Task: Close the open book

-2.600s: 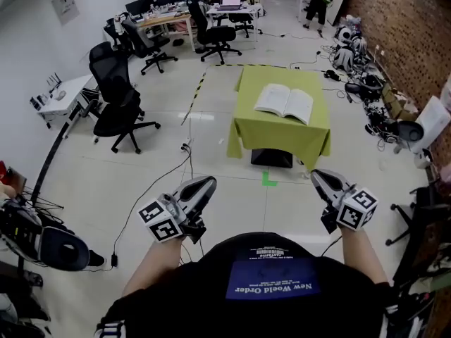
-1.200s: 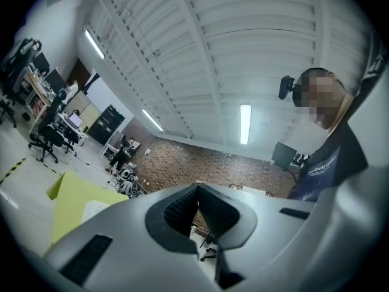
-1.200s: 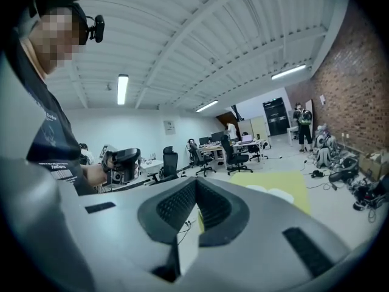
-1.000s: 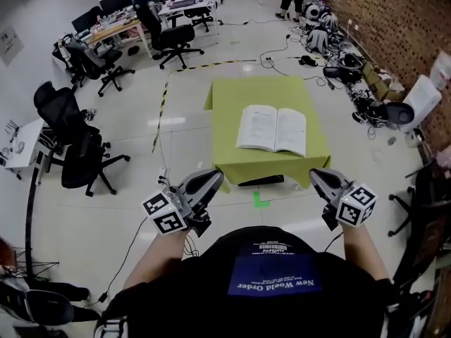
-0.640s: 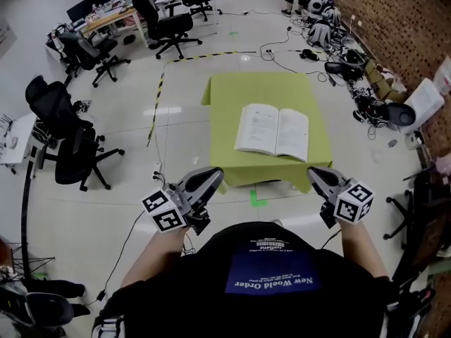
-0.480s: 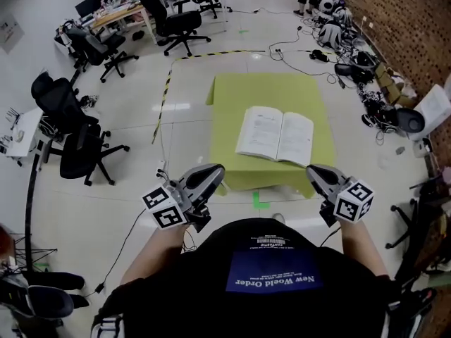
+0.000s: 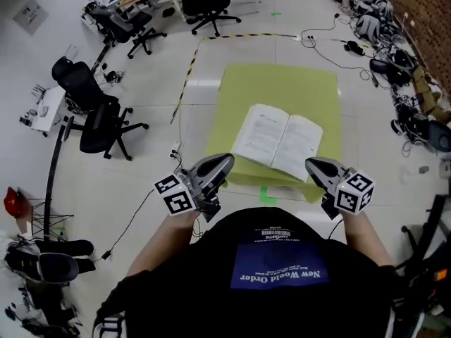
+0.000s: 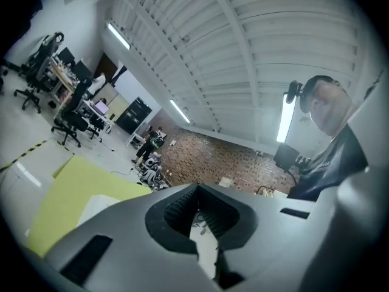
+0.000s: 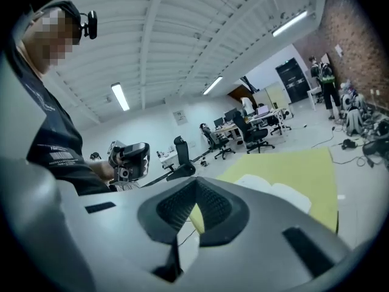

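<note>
The open book lies flat with white pages up on the table's yellow-green cloth. My left gripper is shut and empty, level, at the table's near edge just left of the book. My right gripper is also shut and empty, at the near edge by the book's right corner. Neither touches the book. In the left gripper view the shut jaws point over the cloth and a page. From the right gripper view, shut jaws face the book.
Black office chairs stand on the floor to the left, with desks and more chairs at the back. Cables and gear lie along the brick wall on the right. A green tape mark is on the floor below the table.
The table and book have come much closer in the head view. Both grippers, still shut, have moved forward from over the floor to the table's near edge.
</note>
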### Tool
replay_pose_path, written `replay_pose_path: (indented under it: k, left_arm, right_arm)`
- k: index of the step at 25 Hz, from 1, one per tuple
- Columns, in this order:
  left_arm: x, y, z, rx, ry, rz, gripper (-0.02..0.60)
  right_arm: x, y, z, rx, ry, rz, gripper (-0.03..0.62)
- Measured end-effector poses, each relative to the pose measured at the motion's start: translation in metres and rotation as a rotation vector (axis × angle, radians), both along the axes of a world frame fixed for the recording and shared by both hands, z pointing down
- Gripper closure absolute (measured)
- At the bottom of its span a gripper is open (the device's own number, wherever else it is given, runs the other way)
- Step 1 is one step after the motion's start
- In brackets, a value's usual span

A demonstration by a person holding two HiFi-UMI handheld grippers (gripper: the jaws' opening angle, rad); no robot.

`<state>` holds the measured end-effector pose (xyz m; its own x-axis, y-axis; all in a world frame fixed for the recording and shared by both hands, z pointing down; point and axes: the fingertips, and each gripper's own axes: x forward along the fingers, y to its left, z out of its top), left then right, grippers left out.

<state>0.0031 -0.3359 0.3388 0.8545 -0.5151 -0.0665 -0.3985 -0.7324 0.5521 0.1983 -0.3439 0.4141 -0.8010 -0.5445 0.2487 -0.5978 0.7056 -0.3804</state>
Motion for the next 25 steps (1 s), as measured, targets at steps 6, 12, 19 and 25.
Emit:
replay_pose_path:
  k: [6, 12, 19, 25]
  left_arm:
    - [0.02, -0.029, 0.045, -0.11, -0.018, 0.062, 0.574]
    - [0.007, -0.065, 0.102, -0.179, -0.032, 0.173, 0.574]
    - [-0.005, -0.108, 0.162, -0.177, -0.112, 0.267, 0.574]
    - [-0.018, -0.16, 0.218, -0.208, -0.192, 0.162, 0.574]
  right_arm:
    - [0.001, -0.016, 0.04, -0.085, -0.017, 0.012, 0.608]
    - [-0.013, -0.03, 0.09, -0.161, 0.045, 0.13, 0.608]
    - [-0.026, -0.09, 0.156, -0.176, 0.295, 0.196, 0.608]
    - [-0.022, -0.126, 0.227, -0.227, 0.538, 0.165, 0.608]
